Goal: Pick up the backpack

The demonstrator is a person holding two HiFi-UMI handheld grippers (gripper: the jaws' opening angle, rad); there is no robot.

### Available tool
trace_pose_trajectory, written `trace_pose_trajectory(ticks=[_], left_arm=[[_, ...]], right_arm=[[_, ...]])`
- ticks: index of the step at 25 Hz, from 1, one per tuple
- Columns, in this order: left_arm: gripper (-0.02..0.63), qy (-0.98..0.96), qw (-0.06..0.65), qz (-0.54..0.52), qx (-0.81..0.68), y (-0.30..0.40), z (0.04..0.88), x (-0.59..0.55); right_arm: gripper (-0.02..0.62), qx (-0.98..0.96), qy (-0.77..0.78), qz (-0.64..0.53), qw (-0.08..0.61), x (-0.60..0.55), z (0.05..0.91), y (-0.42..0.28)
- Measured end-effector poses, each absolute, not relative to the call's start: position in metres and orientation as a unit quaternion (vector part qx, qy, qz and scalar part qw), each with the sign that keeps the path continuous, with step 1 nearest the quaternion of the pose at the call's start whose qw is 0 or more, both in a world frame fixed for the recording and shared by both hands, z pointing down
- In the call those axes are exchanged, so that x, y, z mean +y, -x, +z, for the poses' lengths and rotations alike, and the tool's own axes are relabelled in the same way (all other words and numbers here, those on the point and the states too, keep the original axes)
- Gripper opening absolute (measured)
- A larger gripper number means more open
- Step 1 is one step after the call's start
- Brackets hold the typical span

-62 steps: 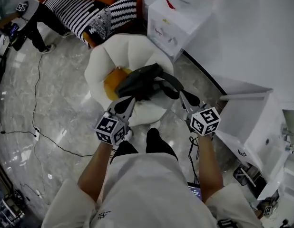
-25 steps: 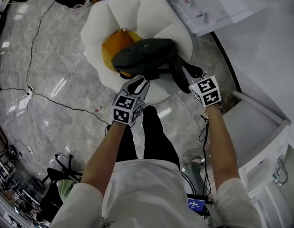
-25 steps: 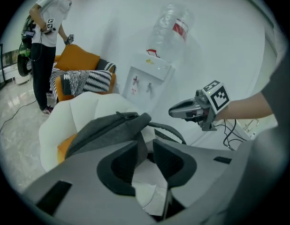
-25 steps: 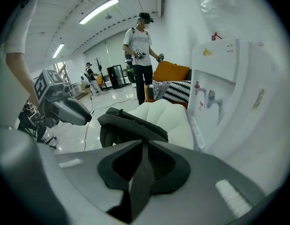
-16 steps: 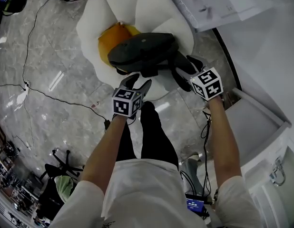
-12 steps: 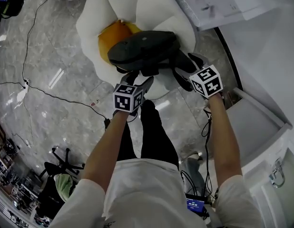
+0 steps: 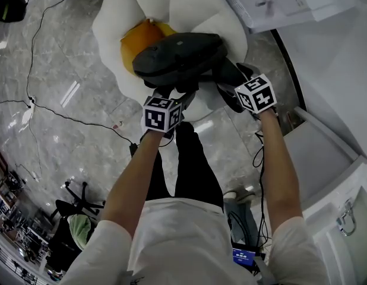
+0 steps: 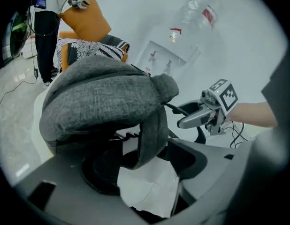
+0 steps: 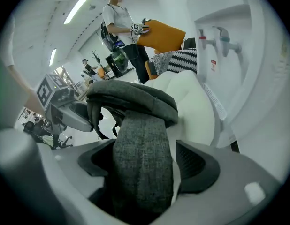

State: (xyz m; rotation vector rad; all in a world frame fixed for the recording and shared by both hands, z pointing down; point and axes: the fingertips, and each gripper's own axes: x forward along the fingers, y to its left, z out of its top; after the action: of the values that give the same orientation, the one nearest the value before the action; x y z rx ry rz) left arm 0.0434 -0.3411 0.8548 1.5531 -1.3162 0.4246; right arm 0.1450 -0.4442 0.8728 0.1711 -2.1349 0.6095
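Note:
The dark grey backpack (image 7: 177, 55) lies on the white petal-shaped chair (image 7: 189, 5), partly over an orange cushion (image 7: 139, 37). My left gripper (image 7: 170, 92) is at the pack's near edge and my right gripper (image 7: 229, 77) at its near right corner. In the left gripper view a grey shoulder strap (image 8: 152, 135) hangs between the spread jaws of the left gripper (image 8: 145, 168), with gaps beside it. In the right gripper view the other strap (image 9: 142, 158) runs between the jaws of the right gripper (image 9: 145, 167). Both grippers' jaws have just been opening, and both are open with the straps loose between them.
A water dispenser (image 9: 225, 41) stands just right of the chair. White cabinets (image 7: 326, 153) fill the right side. A black cable (image 7: 65, 114) crosses the marble floor at left. A person (image 9: 121, 18) holding an orange cushion stands behind, near a striped seat (image 9: 175, 60).
Both grippers have sunk toward the chair with the backpack, which now rests on the seat. Their jaws have spread apart and the straps lie loose between them.

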Motion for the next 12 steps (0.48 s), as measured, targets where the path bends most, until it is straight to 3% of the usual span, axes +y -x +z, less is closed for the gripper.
trace_pose_trajectory(ticks=[3, 6, 12], left_arm=[[0.255, -0.649, 0.505, 0.174, -0.542, -0.045, 0.855, -0.343], [0.186, -0.655, 0.498, 0.175, -0.540, -0.047, 0.852, -0.344], [0.128, -0.664, 0.487, 0.182, -0.537, -0.045, 0.842, -0.341]], right_arm=[[0.341, -0.858, -0.068, 0.254, 0.442, -0.441, 0.877, -0.146], [0.331, -0.854, -0.067, 0.271, 0.439, -0.437, 0.877, -0.144], [0.296, -0.853, -0.076, 0.282, 0.433, -0.442, 0.869, -0.140]])
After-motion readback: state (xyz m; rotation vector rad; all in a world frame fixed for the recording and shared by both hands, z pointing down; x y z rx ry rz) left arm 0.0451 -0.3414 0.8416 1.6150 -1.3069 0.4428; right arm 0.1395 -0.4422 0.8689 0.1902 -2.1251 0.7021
